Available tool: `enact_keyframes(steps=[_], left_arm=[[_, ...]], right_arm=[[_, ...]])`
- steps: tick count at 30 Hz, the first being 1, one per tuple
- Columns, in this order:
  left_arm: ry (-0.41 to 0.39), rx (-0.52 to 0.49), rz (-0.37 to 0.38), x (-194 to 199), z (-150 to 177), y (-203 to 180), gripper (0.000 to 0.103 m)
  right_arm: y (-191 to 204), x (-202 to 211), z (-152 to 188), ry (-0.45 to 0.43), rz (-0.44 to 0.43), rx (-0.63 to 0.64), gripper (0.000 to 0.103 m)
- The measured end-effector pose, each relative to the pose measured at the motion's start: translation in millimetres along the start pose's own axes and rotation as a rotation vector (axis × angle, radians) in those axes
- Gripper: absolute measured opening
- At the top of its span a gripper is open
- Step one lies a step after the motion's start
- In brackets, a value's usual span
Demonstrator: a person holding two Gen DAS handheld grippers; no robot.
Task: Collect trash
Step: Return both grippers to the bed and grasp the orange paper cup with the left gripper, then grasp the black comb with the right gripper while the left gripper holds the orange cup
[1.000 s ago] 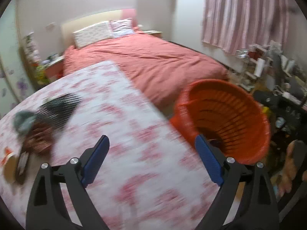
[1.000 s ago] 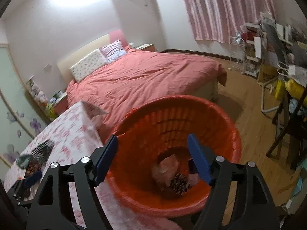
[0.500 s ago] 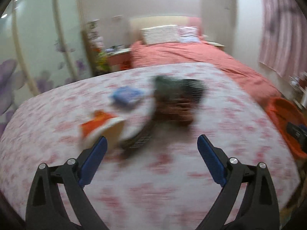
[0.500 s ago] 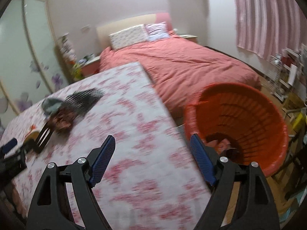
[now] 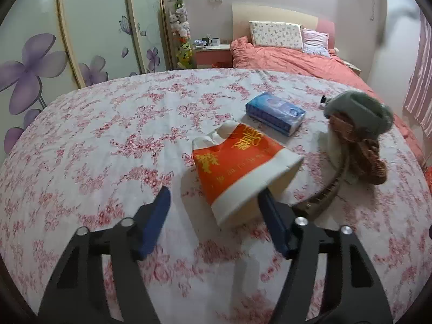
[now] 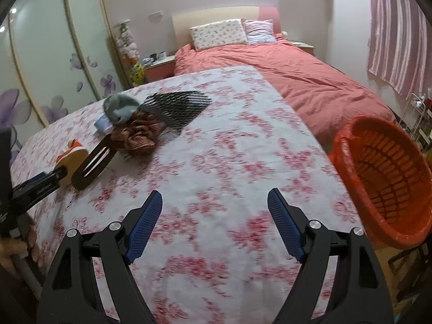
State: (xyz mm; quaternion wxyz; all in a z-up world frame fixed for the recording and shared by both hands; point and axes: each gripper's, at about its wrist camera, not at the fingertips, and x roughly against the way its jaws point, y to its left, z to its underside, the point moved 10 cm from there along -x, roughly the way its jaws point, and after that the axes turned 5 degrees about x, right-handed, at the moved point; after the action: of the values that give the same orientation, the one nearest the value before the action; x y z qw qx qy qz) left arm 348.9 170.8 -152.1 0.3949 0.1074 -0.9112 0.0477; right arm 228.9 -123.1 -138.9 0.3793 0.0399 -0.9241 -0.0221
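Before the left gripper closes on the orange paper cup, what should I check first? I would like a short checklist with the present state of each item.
1. Left gripper open: ok.
2. Orange paper cup between its fingers: not ok, only the rim reaches the right finger.
3. Cup apart from the blue tissue pack: ok.
4. Black strap away from the grasp: cannot tell, it lies close beside the rim.
5. Right gripper open, holding nothing: ok.
6. Orange basket beside the table: ok.
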Motion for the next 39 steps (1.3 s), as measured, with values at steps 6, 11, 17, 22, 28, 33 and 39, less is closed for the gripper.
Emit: enact_keyframes(steps=[6, 11, 17, 22, 28, 33, 39], left_arm=[[0.049, 0.035, 0.015, -20, -4, 11, 0.022], [0.043, 0.044, -0.001, -21, -7, 28, 0.015], [0.032, 0.066, -0.034, -17, -6, 69, 0.014], [0.033, 0.08, -0.053, -13, -1, 99, 0.014], [0.042, 0.103, -0.048, -11, 3, 114, 0.016], [0.047, 0.105, -0.034, -11, 4, 114, 0.016], [0.048, 0.099, -0.009, -10, 6, 110, 0.016]], right_arm=[[34, -8, -3, 0.015, -0.046, 0.036, 0.08], [66, -16, -5, 0.029, -0.099, 0.06, 0.08], [114, -27, -11, 0.049, -0.177, 0.073, 0.08], [150, -40, -22, 0.059, -0.235, 0.037, 0.08], [175, -69, -33, 0.099, -0.177, -0.028, 0.074], [176, -88, -28, 0.156, -0.116, -0.032, 0.054], [166, -73, -26, 0.149, -0.182, 0.052, 0.022]])
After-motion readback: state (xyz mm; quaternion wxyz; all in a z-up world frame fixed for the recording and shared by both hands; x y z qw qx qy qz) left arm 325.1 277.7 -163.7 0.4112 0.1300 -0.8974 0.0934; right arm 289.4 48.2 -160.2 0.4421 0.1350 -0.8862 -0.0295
